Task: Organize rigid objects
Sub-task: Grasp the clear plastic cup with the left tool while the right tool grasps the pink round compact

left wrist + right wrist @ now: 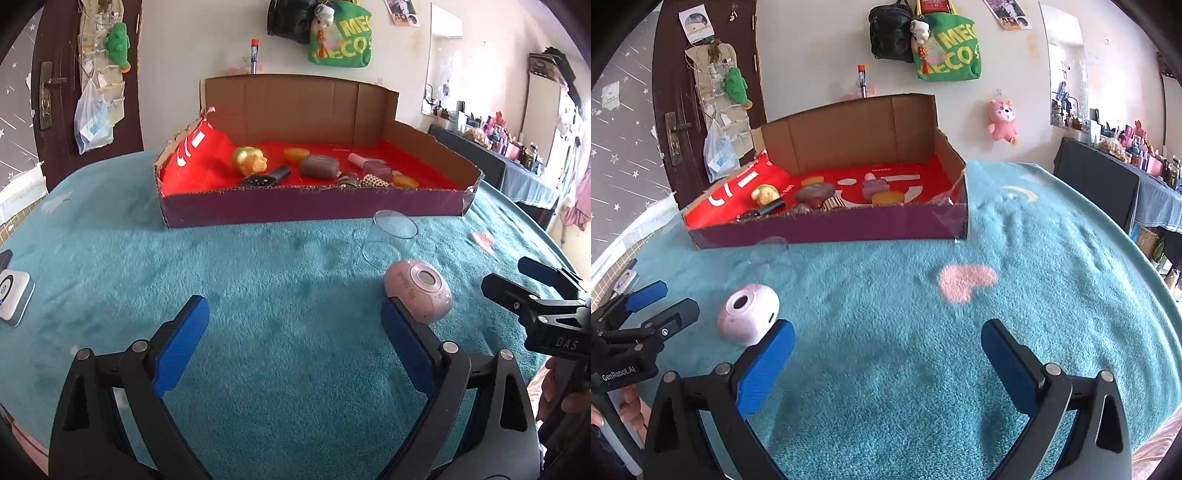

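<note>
Most of the sorting looks done. The cardboard box stands toward the far edge of the teal blanket, which covers a surface I cannot identify, and it already holds a cluster of small things on its red lining: a yellow-green toy, a brown oval soap, a pink nail polish bottle, two orange discs, a dark remote-like piece and some patterned bits near the front wall.

Two things are left out on the blanket, in front of the box's right half: a clear glass cup lying on its side close to the box's front wall, and a pink egg-shaped gadget nearer the camera.

The left gripper has its fingers spread wide with nothing between them; the pink gadget sits just beyond its right fingertip. The right gripper is likewise wide open and empty, with the gadget just past its left fingertip.

By my reading, the pink gadget and the cup still need to go into the box.
</note>
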The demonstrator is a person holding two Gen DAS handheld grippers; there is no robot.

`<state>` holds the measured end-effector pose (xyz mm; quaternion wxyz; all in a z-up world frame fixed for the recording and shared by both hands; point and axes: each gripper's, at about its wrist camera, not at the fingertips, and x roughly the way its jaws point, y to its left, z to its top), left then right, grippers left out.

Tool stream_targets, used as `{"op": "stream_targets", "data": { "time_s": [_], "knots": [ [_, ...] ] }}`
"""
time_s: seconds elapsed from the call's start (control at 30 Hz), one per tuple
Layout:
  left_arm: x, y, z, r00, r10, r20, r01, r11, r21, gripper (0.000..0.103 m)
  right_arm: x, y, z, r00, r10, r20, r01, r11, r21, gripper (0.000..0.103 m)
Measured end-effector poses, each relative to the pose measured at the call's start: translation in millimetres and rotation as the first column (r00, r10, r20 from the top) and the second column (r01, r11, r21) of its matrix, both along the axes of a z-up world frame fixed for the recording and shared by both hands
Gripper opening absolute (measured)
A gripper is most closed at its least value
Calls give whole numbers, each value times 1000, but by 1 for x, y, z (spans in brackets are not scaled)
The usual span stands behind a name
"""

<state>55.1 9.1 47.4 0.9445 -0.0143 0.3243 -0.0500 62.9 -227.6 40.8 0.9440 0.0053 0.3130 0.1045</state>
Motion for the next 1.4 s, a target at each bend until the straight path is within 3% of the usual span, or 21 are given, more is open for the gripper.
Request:
{"op": "stream_targets", "data": {
  "time_s": [0.47,0.7,0.87,1.1,1.23,1.4],
  "knots": [
    [24,-17,-2,993,-19,-113,20,1000,5,95,6,-5,-4,1000,-5,-16,5,1000,-7,103],
    [37,-42,2,980,-116,-159,109,993,-56,95,9,-23,3,999,-37,-17,37,999,23,103],
    [34,-25,8,989,-66,-135,61,997,-41,95,16,-26,4,998,-7,-60,12,996,94,103],
    [34,10,14,992,-17,-125,13,999,-32,95,30,6,2,985,118,-122,-99,983,152,103],
    [36,27,18,993,6,-121,-10,999,-34,95,33,33,4,973,184,-137,-167,978,128,103],
    [41,36,24,993,8,-115,-13,999,-43,95,41,64,-2,963,191,-190,-191,981,14,103]
  ]
}}
